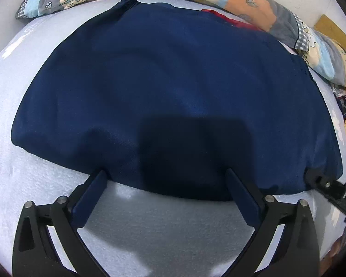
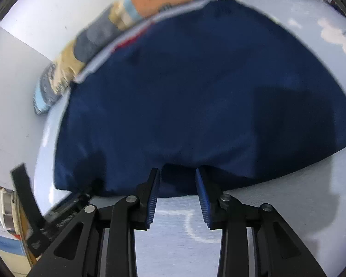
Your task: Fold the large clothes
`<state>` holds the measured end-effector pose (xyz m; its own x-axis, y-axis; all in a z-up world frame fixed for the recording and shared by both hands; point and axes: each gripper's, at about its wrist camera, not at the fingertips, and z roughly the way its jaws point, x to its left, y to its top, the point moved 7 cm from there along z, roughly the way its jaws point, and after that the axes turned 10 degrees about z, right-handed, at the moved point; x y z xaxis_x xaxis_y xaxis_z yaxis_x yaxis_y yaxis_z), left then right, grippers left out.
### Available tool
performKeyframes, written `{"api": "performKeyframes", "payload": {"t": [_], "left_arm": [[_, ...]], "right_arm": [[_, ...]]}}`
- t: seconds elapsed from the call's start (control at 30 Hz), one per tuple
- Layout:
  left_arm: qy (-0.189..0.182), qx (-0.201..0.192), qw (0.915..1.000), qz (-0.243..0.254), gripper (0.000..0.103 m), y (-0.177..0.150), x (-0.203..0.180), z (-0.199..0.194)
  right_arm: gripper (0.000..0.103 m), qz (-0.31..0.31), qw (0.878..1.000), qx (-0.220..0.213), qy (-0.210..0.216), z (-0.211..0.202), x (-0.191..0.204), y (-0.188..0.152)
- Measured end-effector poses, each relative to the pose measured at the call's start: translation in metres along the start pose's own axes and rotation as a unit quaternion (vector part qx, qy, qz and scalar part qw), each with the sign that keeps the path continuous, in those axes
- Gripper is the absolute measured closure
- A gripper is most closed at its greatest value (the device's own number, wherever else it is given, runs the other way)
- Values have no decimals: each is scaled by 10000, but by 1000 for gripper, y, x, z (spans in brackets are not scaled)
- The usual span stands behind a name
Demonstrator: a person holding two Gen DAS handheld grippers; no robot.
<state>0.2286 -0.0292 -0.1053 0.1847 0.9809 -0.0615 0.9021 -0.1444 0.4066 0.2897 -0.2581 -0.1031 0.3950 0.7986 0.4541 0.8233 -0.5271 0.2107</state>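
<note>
Your left hand-held gripper [image 1: 166, 180] stands wide over the near hem of the navy garment [image 1: 173, 87] spread on the bed [image 1: 34, 180]. Your right hand-held gripper [image 2: 177, 180], jaws narrow, straddles the same edge; whether it pinches, you cannot tell. Grip both layers evenly before folding.

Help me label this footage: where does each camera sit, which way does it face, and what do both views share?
Left wrist: on the left gripper, angled down at the navy garment's near edge; own fingers wide open.
Right wrist: on the right gripper, angled down at the garment; own fingers narrower, the hem between them.
Shared: garment, pale bedsheet, patchwork quilt; each sees the other gripper at its edge.
</note>
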Motion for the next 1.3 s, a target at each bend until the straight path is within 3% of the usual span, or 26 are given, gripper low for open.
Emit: {"api": "performKeyframes", "payload": {"t": [0.13, 0.2, 0.23, 0.33, 0.43, 0.53, 0.63, 0.83, 0.97, 1.07, 1.13, 1.17, 1.23, 1.27, 1.3], "left_arm": [[-260, -254, 9985, -398, 1, 10, 9, -17], [-197, -364, 9980, -468, 1, 13, 15, -24], [-145, -378, 9980, -484, 1, 14, 19, -26], [-65, -143, 9980, -614, 1, 10, 28, -15], [-210, 253, 9964, -781, 1, -3, 37, 1], [-208, 191, 9953, -931, 1, 0, 45, -7], [-350, 100, 9934, -1086, 1, 0, 50, -18], [-341, 162, 9909, -1294, 1, -5, 63, -37], [-344, -111, 9910, -1287, 1, -4, 70, -58], [-527, -333, 9902, -1247, 1, -15, 80, -60], [-698, -144, 9891, -1291, 1, -23, 88, -52], [-757, -273, 9882, -1302, 1, -23, 95, -53], [-548, -436, 9892, -1291, 1, -25, 108, -54], [-428, -193, 9887, -1425, 2, -26, 120, -47], [-588, -287, 9853, -1579, 2, -24, 126, -48]], "right_arm": [[67, 203, 9993, 6, 304, -11, -1, 1], [67, 338, 9978, -120, 563, -22, -1, 7], [66, 324, 9980, -247, 482, -27, -3, 9], [62, 369, 9984, -390, 165, -33, -18, 13], [62, 659, 9976, 81, 202, -21, -37, 9], [60, 966, 9939, 183, 509, -25, -44, 7], [59, 1012, 9936, -35, 497, -43, -50, 12], [59, 1395, 9876, -67, 720, -65, -60, 16], [57, 1494, 9836, -222, 987, -91, -57, 21], [45, 1184, 9873, -542, 913, -99, -53, 25], [45, 1133, 9898, -506, 695, -96, -65, 22], [45, 1212, 9889, -477, 721, -95, -71, 21], [45, 1305, 9875, -472, 746, -96, -83, 21], [45, 1331, 9875, -506, 682, -97, -89, 22], [45, 1350, 9868, -583, 675, -99, -94, 23]]}}
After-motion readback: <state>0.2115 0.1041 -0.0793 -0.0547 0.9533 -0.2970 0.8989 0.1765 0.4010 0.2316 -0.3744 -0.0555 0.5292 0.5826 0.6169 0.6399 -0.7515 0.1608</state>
